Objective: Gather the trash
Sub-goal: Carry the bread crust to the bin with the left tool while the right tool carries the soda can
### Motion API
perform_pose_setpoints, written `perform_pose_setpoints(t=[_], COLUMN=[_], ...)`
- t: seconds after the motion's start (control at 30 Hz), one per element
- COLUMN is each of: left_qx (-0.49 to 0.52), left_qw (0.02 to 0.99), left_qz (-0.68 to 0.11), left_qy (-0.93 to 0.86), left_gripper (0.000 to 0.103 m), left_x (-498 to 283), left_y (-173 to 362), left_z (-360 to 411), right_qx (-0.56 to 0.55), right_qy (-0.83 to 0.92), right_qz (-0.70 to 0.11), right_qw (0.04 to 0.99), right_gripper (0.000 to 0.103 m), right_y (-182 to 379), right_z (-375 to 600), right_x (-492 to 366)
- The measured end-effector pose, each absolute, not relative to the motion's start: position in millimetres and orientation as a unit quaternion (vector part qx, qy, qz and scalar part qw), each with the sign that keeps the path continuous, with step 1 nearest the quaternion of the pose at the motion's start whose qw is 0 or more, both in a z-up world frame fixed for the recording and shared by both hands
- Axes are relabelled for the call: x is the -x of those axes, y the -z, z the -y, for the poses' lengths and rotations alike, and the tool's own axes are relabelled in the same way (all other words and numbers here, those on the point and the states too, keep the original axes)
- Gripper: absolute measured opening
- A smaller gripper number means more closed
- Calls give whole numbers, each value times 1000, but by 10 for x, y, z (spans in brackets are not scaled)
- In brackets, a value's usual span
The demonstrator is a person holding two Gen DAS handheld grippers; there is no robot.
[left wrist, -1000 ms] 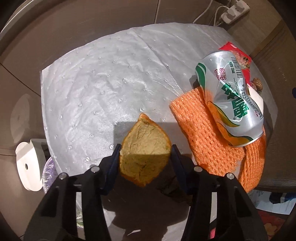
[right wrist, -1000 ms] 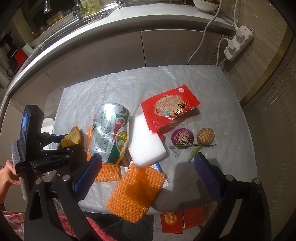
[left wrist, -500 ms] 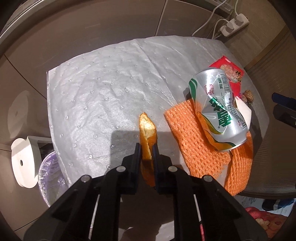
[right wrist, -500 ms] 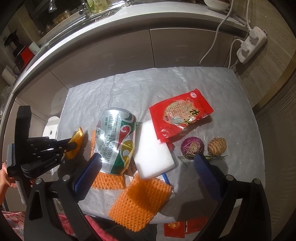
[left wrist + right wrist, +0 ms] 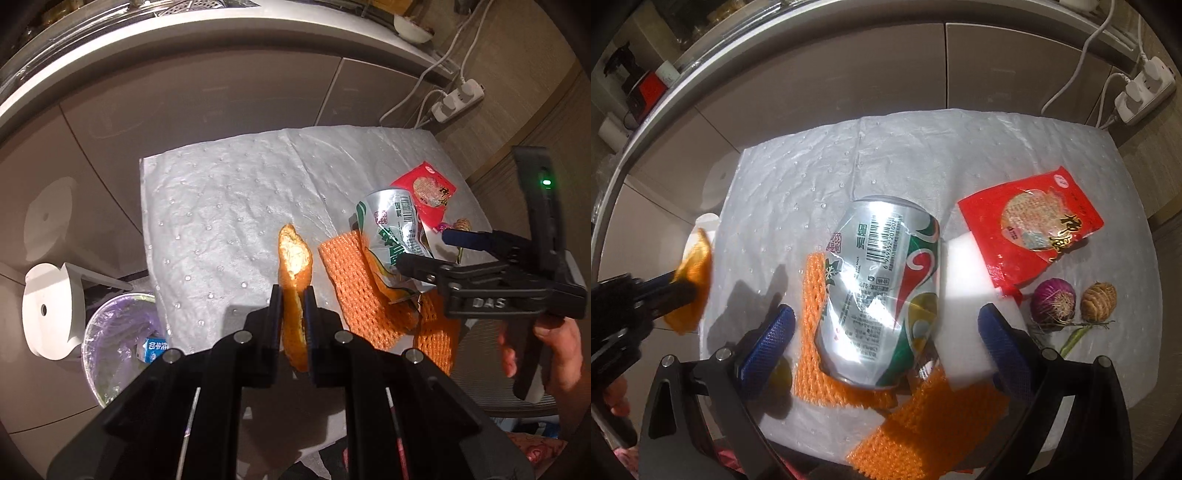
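Note:
My left gripper (image 5: pixel 293 302) is shut on an orange peel (image 5: pixel 293 258) and holds it above the near left part of the white padded mat (image 5: pixel 229 221); the peel also shows in the right wrist view (image 5: pixel 692 273). My right gripper (image 5: pixel 886 332) is open, its blue pads on either side of a crushed silver can (image 5: pixel 882 288) that lies on orange foam netting (image 5: pixel 812 314). The can (image 5: pixel 391 236) and the right gripper (image 5: pixel 424 254) show in the left wrist view too.
A bin lined with a purple bag (image 5: pixel 114 339) stands on the floor left of the mat, beside its white lid (image 5: pixel 51 310). On the mat lie a white foam block (image 5: pixel 967 280), a red snack packet (image 5: pixel 1030 236), a purple onion (image 5: pixel 1054 301), a brown root (image 5: pixel 1099 301) and more netting (image 5: pixel 923 424).
My left gripper closed on the peel and lifted it back from the mat. My right gripper moved forward and down, so its pads now flank the can.

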State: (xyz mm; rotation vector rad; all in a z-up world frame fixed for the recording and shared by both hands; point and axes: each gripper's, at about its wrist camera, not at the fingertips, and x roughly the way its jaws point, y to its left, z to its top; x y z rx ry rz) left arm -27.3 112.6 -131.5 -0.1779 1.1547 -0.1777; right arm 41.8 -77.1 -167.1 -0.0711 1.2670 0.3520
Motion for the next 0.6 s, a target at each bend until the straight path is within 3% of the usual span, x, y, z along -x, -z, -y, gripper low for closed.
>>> perform_pose_setpoints(t=[0.2,0.33,0.6], left_qx=[101,117,133], left_qw=[836,835,834], left_qz=[-537,-536,-536], left_qy=[53,33,-1], left_gripper=[12,12,12], left_x=[502,636,859], left_y=[1266,1285,1368], left_z=[-1445,-1716,-2208], right_qx=[29,28,23], right_qy=[-119,-108,-107], right_qz=[-607,-598,-576], right_qw=[785,793,810], right_gripper=[98,76,76], right_y=[1928,1892,1666], right_z=[678,709,785], right_x=[-514,-513,-439])
